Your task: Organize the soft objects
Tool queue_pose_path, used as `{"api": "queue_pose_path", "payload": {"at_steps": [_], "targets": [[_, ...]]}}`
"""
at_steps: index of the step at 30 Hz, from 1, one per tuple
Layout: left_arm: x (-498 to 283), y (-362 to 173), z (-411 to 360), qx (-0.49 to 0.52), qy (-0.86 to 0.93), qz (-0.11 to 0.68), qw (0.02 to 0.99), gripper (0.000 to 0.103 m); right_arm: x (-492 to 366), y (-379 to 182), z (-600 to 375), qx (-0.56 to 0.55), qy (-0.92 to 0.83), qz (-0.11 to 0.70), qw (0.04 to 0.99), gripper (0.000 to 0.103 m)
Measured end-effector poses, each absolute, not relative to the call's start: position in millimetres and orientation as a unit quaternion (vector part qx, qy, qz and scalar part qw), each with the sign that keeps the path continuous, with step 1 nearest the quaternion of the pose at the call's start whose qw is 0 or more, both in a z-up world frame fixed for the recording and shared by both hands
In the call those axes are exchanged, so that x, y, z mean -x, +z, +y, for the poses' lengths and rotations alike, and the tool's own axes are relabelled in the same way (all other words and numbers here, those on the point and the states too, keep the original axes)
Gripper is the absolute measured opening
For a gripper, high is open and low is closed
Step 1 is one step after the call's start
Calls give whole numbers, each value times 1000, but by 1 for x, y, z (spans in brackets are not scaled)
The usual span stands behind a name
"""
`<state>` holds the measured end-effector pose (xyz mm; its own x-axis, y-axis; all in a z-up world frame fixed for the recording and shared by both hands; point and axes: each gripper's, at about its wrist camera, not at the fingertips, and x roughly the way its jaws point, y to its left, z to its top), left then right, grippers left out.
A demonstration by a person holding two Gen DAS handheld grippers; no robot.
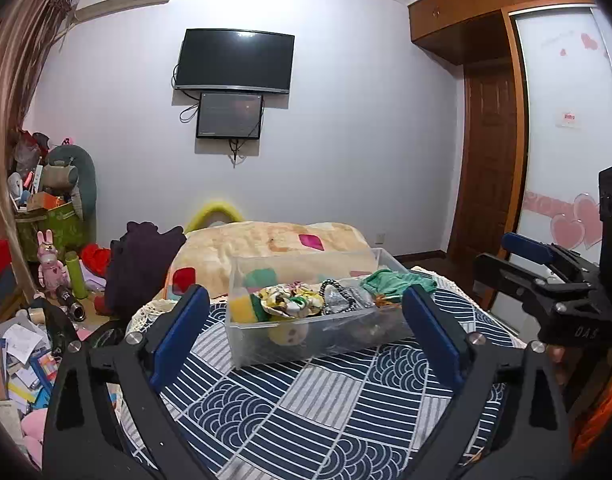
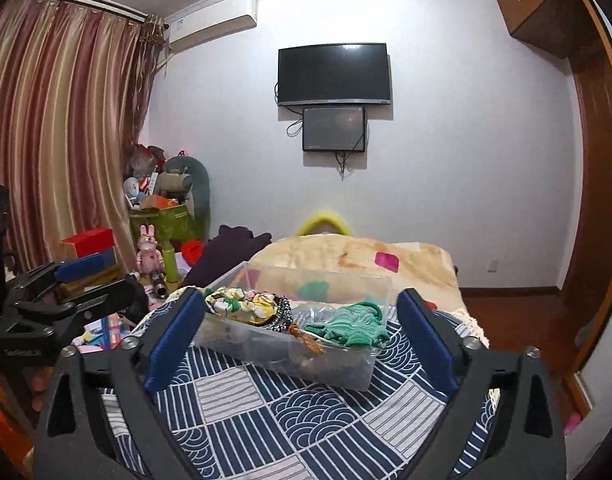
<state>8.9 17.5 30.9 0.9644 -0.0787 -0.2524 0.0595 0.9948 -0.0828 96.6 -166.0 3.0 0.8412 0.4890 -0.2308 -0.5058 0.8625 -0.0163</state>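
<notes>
Both tools hovering near side of the clear bin (image 1: 306, 332), nothing held. Left gripper (image 1: 306, 332) fingers spread wide, blue pads (image 1: 178, 332) bracketing the bin in view without touching it. Right gripper (image 2: 298, 340) likewise wide open and empty, bin (image 2: 290, 356) framed between its pads (image 2: 426, 340). Probably staged for a pick, or backed off with sorting mostly done; cannot tell which from this alone.

Bin sitting on a blue-and-white patterned cloth (image 1: 326, 408), set square across the near part of the bed, presumably so both hands reach it equally. Beige blanket (image 1: 266, 248) folded just beyond it.

Soft items already inside, piled to about rim height:
- floral fabric piece (image 1: 290, 300) left of centre, yellow sponge-like block (image 1: 242, 308) at the left end beside it
- green knit cloth (image 1: 398, 280) at the right end, draped on the rim, likely dropped rather than tucked
- dark beaded string (image 1: 334, 292) in the middle, between floral and green
- small plush with a face (image 1: 290, 336) low against the near wall, seen through the plastic

No loose soft items visible on the cloth itself. Dark purple garment (image 1: 142, 264) heaped far left off the cloth, unclear if in scope.

Risk: green cloth overhang could snag a finger or slide out on any bin move. Light bin on fabric likely to skid if nudged.
</notes>
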Motion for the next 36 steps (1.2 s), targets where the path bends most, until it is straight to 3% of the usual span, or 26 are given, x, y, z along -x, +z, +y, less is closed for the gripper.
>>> {"api": "queue_pose_path", "payload": {"at_steps": [36], "targets": [[-3,21,8,19,-24,130,991,102,-83,11,-174,26,258,97,961,103]]}}
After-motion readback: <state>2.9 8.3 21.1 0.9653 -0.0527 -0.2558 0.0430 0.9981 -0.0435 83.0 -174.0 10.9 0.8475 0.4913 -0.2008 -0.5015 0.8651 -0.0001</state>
